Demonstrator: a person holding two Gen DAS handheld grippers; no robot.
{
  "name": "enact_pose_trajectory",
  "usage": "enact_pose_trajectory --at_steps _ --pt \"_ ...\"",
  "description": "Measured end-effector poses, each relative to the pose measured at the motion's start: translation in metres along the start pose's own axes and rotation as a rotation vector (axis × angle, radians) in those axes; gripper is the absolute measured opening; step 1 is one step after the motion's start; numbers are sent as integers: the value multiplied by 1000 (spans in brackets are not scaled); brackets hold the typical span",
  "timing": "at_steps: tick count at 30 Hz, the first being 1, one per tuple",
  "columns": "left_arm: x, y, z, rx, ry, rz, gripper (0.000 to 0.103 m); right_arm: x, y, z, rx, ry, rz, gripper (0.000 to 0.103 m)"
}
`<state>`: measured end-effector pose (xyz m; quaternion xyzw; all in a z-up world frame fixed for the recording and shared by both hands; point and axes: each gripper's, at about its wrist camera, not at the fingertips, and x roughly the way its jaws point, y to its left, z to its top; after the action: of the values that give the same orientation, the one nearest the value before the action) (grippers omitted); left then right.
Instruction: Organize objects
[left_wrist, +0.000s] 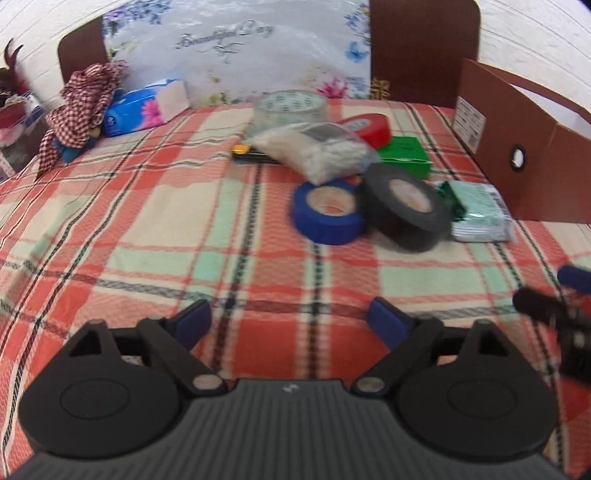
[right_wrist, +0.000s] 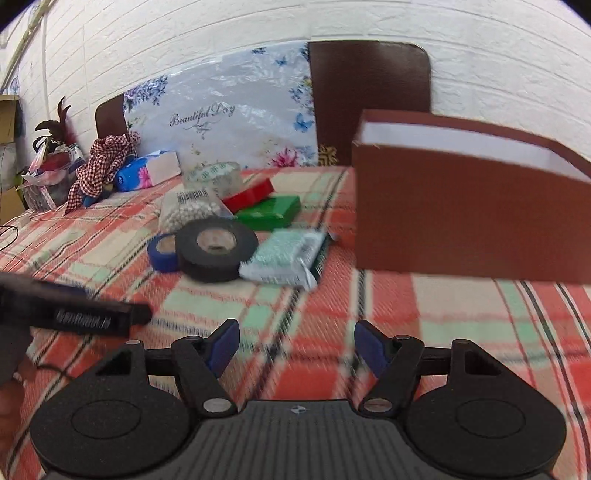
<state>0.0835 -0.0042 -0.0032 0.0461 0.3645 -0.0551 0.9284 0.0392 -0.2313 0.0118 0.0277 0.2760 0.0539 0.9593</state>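
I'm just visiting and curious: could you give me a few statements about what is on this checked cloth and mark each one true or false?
1. The black tape roll lies right beside the blue tape roll. True.
2. The left gripper is clamped on the blue tape roll. False: its jaws stand open with only the cloth showing between them.
3. A brown box stands to the right of the pile. True.
4. The green box sits inside the brown box. False: it lies on the cloth, outside it.
5. The right gripper holds nothing. True.
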Motion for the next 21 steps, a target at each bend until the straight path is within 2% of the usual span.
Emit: enact_pose_trajectory --at_steps 5,8,10,13,17,20,21 --pt "-1 4 -12 4 -74 -2 100 37 0 27 70 -33 -3 64" --pt "0 5 -15 -5 -93 -15 100 62 -6 28 122 24 1 54" --pt "0 5 -15 -2 -99 -14 101 61 -6 28 115 25 -3 49" --pt "1 4 -16 3 -106 -10 101 48 -4 21 97 32 -1 46" --pt "0 5 -17 1 -109 -15 101 0 -8 -8 114 30 35 45" --pt "0 4 -17 6 -109 -15 101 -41 -13 -33 126 13 45 47" --pt "0 4 -17 6 -108 -15 101 -51 -15 -39 128 1 38 52"
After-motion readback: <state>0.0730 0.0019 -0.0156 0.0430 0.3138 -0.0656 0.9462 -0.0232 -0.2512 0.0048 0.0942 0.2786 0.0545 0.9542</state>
